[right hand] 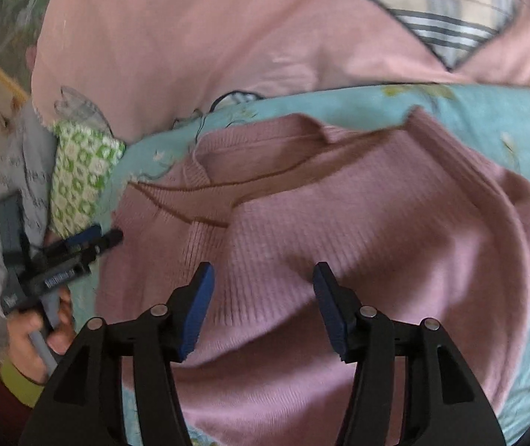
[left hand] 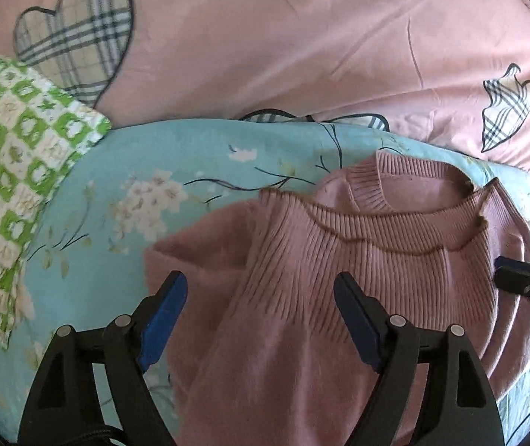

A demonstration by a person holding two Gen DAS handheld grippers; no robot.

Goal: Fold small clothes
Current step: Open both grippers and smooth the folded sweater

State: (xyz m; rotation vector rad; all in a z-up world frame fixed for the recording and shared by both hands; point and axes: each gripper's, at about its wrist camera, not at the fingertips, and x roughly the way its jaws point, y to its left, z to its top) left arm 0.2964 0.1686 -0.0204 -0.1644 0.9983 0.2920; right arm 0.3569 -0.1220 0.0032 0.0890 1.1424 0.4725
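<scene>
The left gripper (left hand: 261,308) has its jaws spread wide, and nothing is pinched between the blue pads (left hand: 164,319): they hover just above the pink sweater (left hand: 339,260), one pad over the plain knit near its left edge and the other over the ribbed part. The right gripper (right hand: 263,304) also has its jaws apart, though less widely, and its pads hang over the middle of the sweater without pressing on it. No earlier picture is there to compare with, so only this open stance can be told. The sweater lies on a light blue bed sheet (left hand: 153,156) printed with white blossoms and dark twigs. Its ribbed collar (left hand: 395,178) points to the far side, and a ribbed panel edged with a thin brown line lies folded across the chest, so the garment is partly doubled over itself. In the left wrist view the tip of the right gripper reaches in from the right edge, just over the right part of the sweater. In the right wrist view the left gripper sits at the left edge of the sweater, held by a hand (right hand: 38,330) with a yellow-green cuff at the wrist. To the left, on the sheet, lies a green and white checked pillow (left hand: 16,186). Beyond the sheet, on the far side, spreads a pink quilt (left hand: 302,37) with plaid heart and leaf patches.
</scene>
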